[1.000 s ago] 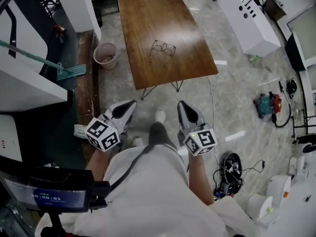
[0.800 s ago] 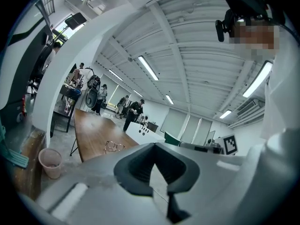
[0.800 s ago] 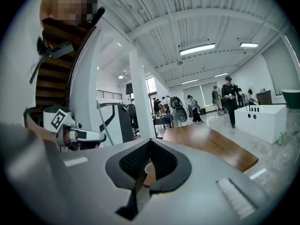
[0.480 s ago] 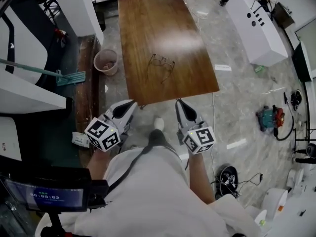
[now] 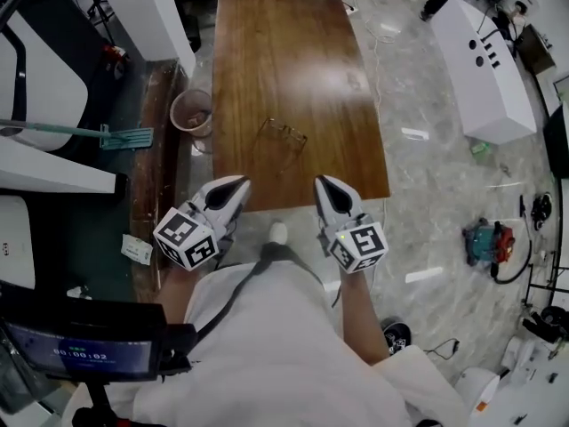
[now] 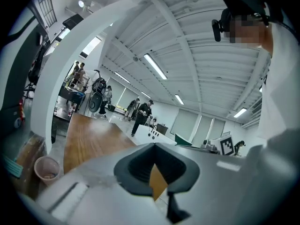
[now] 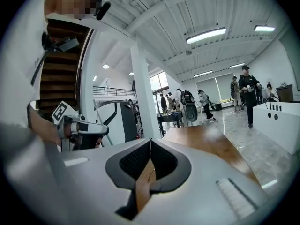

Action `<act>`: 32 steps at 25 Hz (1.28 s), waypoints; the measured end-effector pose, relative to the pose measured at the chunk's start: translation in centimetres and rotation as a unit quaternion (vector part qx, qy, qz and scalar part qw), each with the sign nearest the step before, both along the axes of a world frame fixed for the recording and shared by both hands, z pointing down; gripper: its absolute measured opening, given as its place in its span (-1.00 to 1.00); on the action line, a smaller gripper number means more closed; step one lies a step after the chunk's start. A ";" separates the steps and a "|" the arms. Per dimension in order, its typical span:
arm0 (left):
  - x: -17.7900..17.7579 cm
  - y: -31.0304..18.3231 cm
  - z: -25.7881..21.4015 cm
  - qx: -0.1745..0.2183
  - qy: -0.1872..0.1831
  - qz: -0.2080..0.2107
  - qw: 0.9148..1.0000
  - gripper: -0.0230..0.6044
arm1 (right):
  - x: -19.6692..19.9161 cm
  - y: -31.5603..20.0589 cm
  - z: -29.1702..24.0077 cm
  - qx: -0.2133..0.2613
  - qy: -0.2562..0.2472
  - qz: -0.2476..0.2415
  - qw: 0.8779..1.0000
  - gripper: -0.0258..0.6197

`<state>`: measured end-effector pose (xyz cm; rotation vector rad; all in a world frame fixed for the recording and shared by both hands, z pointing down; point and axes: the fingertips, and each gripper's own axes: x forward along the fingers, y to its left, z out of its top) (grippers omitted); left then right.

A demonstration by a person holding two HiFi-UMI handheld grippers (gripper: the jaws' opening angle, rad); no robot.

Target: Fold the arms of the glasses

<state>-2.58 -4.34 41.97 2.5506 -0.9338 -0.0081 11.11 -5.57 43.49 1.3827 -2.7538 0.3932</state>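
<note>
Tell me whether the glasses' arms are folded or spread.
Spread: the glasses lie on the table, arms trailing away from the frame.

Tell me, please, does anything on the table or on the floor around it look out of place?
On the table nothing stands out: only the glasses lie there. On the floor at its left a mop lies flat, and at its right lies a white scrap; both look left behind.

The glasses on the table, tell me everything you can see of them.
The glasses are thin, dark and wire-rimmed, and the lenses look clear. They lie flat on the brown wooden table, toward its near end. The arms appear unfolded and point roughly toward the person. Only the tabletop touches them.
</note>
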 end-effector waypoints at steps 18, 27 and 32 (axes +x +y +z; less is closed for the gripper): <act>1.9 -5.5 3.6 -0.042 -0.018 -0.076 0.996 -0.91 | 0.8 -9.1 6.1 -0.030 0.065 -0.097 0.993 -0.89; -2.6 -9.8 7.2 -0.058 -0.031 -0.070 0.995 -0.91 | -4.1 -15.2 11.7 -0.038 0.177 -0.100 0.978 -0.83; -1.0 -10.3 7.4 -0.061 -0.041 -0.060 0.996 -0.91 | -3.0 -17.1 14.7 -0.072 0.224 -0.112 0.965 -0.72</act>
